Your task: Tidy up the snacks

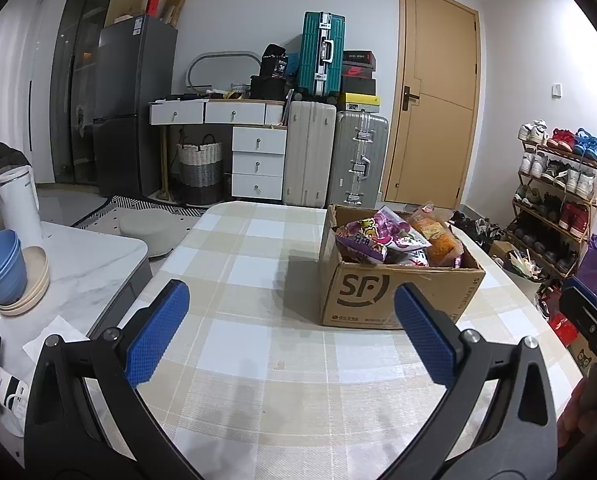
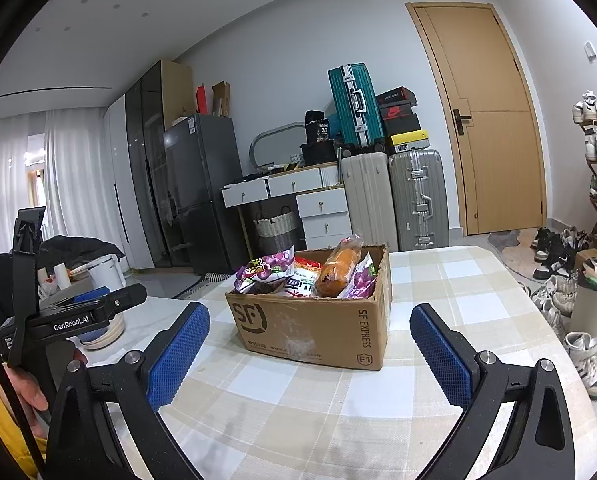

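Observation:
A brown cardboard box [image 1: 394, 292] [image 2: 314, 324] marked SF stands on the checked tablecloth [image 1: 266, 360] [image 2: 298, 392]. It holds several snack bags: purple packs [image 1: 364, 238] [image 2: 264, 266] and an orange bread bag [image 1: 434, 236] [image 2: 338, 268]. My left gripper [image 1: 290, 336] hovers open over the cloth, near side of the box, nothing between its blue pads. My right gripper [image 2: 310, 352] is open too, low in front of the box. In the right wrist view a hand [image 2: 26, 388] holds the left gripper's black body [image 2: 78, 316] at the far left.
A marble side table [image 1: 78, 264] at the left carries blue bowls [image 1: 2, 268] on plates and a white kettle [image 1: 18, 204]. Behind the table are suitcases [image 1: 334, 160], white drawers [image 1: 258, 160] and a door [image 1: 434, 100]. A shoe rack [image 1: 558, 196] and shoes fill the right.

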A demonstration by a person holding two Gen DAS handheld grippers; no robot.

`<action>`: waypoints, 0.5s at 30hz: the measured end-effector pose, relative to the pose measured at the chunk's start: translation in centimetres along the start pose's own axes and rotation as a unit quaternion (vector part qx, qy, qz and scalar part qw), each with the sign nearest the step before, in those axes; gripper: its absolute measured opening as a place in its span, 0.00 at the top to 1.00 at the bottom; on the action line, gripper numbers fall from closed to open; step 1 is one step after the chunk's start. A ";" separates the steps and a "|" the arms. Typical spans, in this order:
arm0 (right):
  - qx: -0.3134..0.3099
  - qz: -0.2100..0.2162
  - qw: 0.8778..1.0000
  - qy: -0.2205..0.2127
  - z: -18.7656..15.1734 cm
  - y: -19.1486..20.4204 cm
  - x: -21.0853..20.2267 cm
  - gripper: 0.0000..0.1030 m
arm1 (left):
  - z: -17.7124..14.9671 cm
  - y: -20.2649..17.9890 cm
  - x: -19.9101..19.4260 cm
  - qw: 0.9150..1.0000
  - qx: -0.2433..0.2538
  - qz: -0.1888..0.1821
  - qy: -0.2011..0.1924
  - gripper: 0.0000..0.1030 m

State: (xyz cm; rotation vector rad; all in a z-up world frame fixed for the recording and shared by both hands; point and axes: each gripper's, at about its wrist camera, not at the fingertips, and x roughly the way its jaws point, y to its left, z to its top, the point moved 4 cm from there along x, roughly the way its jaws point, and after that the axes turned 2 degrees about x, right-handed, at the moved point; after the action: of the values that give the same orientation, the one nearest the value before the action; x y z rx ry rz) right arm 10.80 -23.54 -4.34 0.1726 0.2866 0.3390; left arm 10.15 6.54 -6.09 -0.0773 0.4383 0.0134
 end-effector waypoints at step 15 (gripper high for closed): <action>0.000 0.001 1.000 -0.001 0.1 0.1 0.0 0.01 | -0.2 -0.4 0.1 1.000 0.001 -0.003 0.001 0.00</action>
State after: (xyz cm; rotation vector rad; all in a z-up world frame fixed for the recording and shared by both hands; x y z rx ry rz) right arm 10.77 -23.50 -4.21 0.1725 0.2847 0.3416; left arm 10.19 6.15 -6.25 -0.0758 0.4406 0.0065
